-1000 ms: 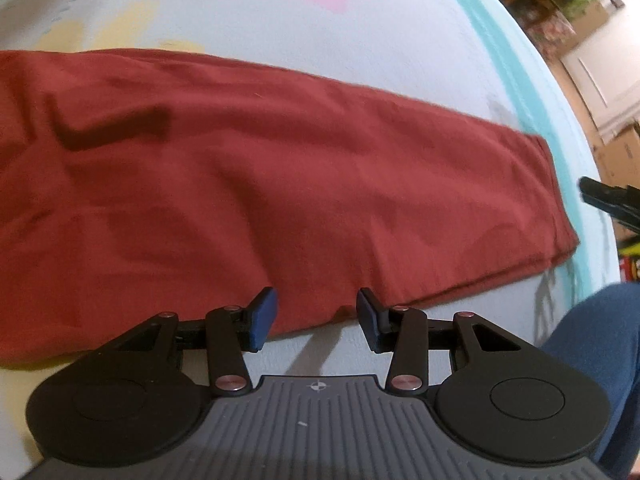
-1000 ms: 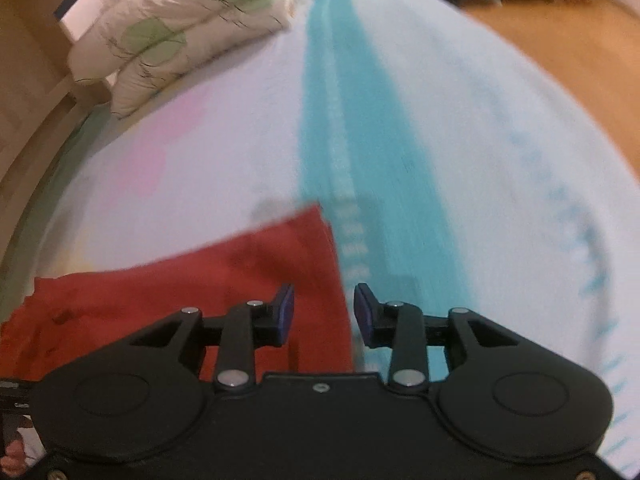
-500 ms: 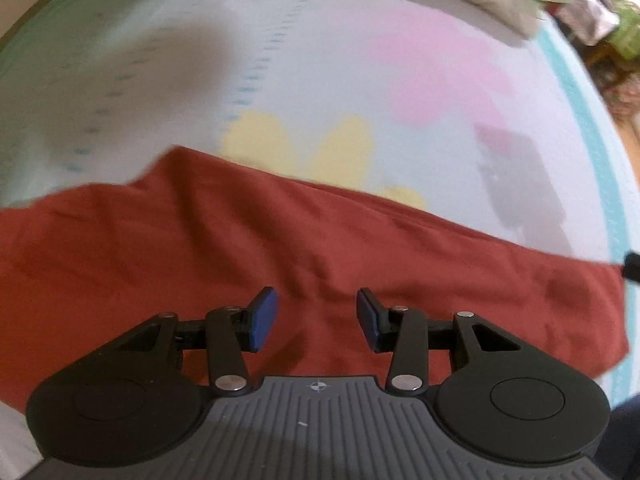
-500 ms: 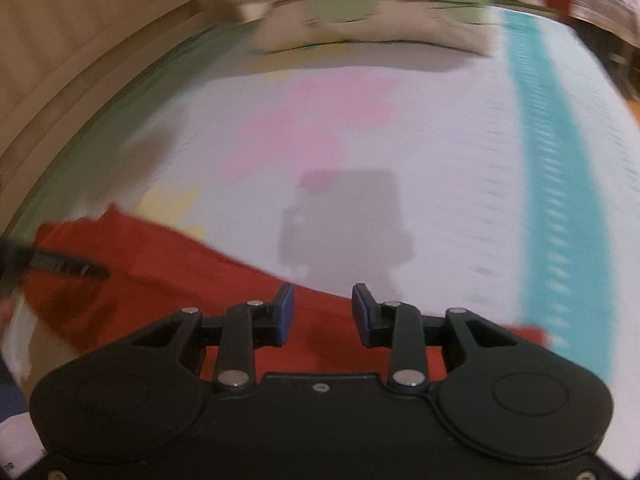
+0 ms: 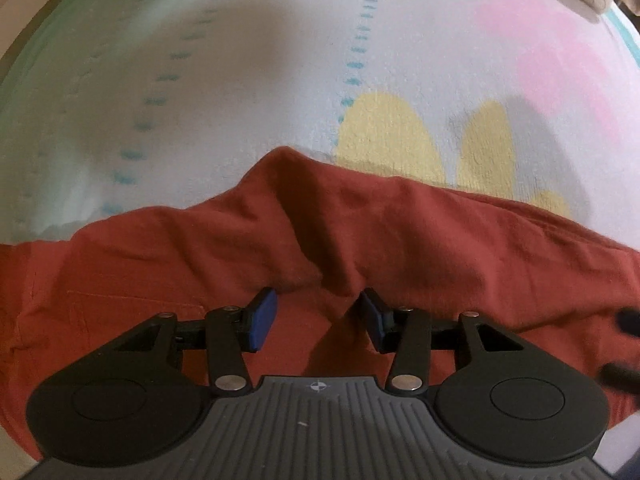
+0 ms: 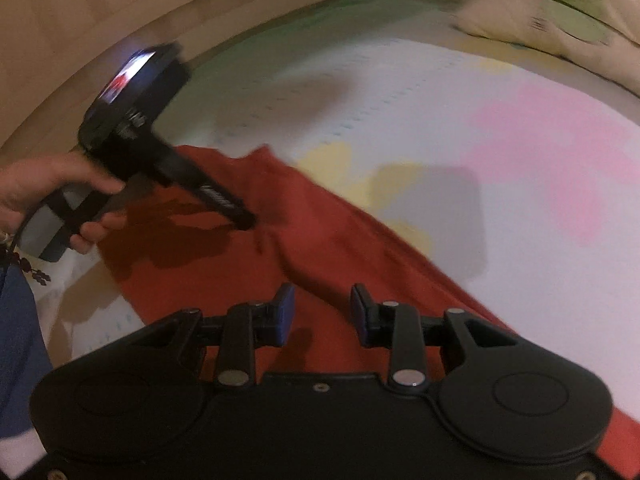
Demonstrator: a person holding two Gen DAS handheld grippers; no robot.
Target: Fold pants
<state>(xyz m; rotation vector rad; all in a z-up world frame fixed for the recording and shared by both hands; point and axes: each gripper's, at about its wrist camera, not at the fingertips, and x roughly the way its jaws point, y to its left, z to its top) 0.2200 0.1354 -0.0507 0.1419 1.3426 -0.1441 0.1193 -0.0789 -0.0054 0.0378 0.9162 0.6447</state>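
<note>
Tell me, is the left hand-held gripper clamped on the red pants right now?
No, the left hand-held gripper is open, its blue pads apart above the red pants with no fabric pinched between them.

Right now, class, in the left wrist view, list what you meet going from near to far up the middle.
left tongs → red pants → yellow flower print → pale bedsheet

My pants [image 5: 400, 240] are showing rust red all over, plain, no print. The bedsheet [image 5: 248, 80] under them is showing pale white-blue with dashed teal lines, yellow petal shapes, a big pink patch and a green border. My left gripper [image 5: 316, 316] and right gripper [image 6: 322, 312] are showing black bodies with blue pads [image 5: 260, 320]. The pillow [image 6: 560, 20] is looking cream with green patches.
</note>
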